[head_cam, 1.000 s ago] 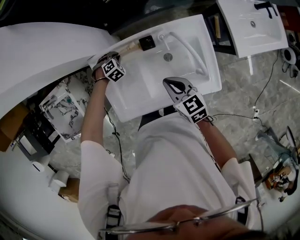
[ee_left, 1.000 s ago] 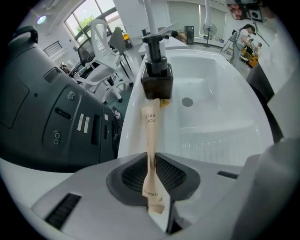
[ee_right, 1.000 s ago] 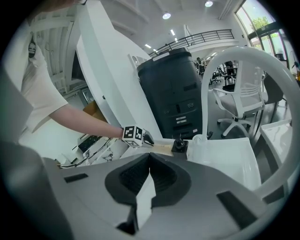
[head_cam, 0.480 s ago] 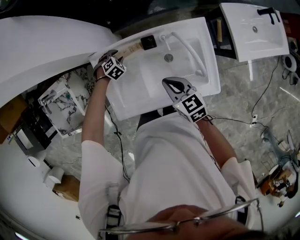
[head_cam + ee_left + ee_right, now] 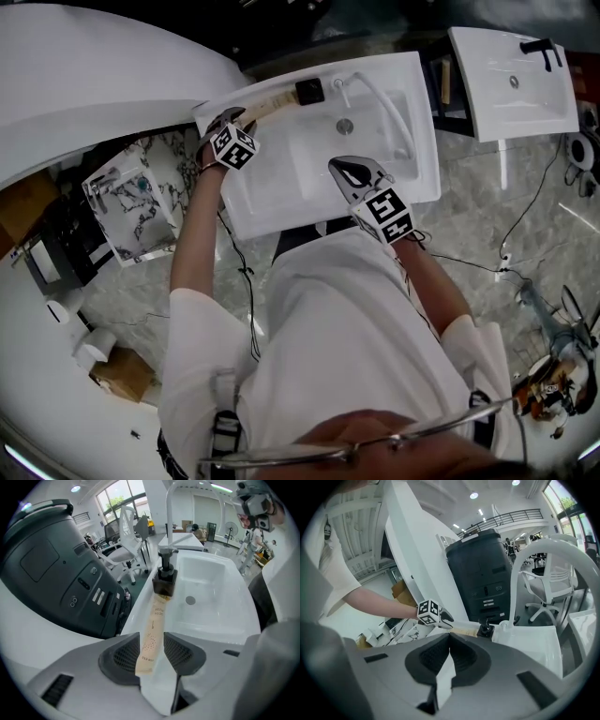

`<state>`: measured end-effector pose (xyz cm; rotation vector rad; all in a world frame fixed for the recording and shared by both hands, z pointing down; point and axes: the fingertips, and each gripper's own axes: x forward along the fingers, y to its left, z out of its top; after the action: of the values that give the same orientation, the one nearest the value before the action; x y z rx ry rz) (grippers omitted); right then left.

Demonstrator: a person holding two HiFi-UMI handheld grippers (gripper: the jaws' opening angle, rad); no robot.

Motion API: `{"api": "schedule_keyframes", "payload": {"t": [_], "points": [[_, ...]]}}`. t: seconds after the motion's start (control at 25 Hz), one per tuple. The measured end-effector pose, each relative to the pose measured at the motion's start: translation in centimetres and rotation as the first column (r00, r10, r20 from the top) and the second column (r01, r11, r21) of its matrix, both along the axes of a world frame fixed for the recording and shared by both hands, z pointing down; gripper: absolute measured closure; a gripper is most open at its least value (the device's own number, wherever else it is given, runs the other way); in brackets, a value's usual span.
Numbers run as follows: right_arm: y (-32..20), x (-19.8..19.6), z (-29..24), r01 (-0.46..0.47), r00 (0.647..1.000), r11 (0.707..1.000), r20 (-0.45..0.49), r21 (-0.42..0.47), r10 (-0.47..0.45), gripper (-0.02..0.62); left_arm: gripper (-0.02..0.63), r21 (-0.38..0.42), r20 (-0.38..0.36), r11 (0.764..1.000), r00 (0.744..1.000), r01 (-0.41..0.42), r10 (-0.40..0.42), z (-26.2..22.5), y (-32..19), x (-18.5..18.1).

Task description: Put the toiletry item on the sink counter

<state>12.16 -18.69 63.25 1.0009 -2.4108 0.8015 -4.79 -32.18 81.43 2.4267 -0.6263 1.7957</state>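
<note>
Since a second ago my left claw has just been opening its jaws and has lifted a little off the far left ledge of the sink, leaving the tube behind. The tube now lies flat on that narrow ledge. Its far end reaches the dark pump bottle beside the tap, though I cannot tell whether the two touch. Its near end shows in the gap between my pads, but neither pad presses on it, so this claw is released and carries nothing. From overhead, my left claw hovers just above the tube, at the far left corner of the sink. My right claw hangs over the near part of the basin, well apart from the tube. In its own view its jaws are clenched tip to tip on nothing. I judge the placing all but done, with only the retreat remaining. To do that well I should keep the left jaws wide and rise straight, clear of the tube's end, before swinging away. A sideways brush could roll the tube off the ledge into the basin, or nudge the pump bottle. The right claw need not move.
</note>
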Motion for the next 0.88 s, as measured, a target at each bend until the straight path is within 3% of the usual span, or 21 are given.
{"api": "schedule_keyframes", "payload": {"t": [0.36,0.56,0.76,0.88], "points": [[0.0,-1.7,-1.1,0.024,1.0,0.999,-0.007,0.031,-0.023,0.589,0.456,0.082,-0.254,0.991,0.964,0.107,-0.083,-8.2,2.8,2.4],[0.1,-2.5,-1.8,0.028,0.999,0.999,-0.02,0.045,-0.027,0.589,0.46,0.077,-0.427,0.972,0.889,0.221,-0.168,-13.0,4.0,2.5],[-0.1,-2.9,-2.6,0.008,1.0,0.998,-0.023,0.063,-0.007,0.589,0.488,0.086,-0.524,0.955,0.829,0.283,-0.198,-17.2,5.4,1.8],[-0.3,-2.8,-3.3,-0.01,1.0,0.997,-0.022,0.077,0.011,0.589,0.503,0.09,-0.588,0.938,0.778,0.334,-0.22,-19.9,6.4,1.3]]}}
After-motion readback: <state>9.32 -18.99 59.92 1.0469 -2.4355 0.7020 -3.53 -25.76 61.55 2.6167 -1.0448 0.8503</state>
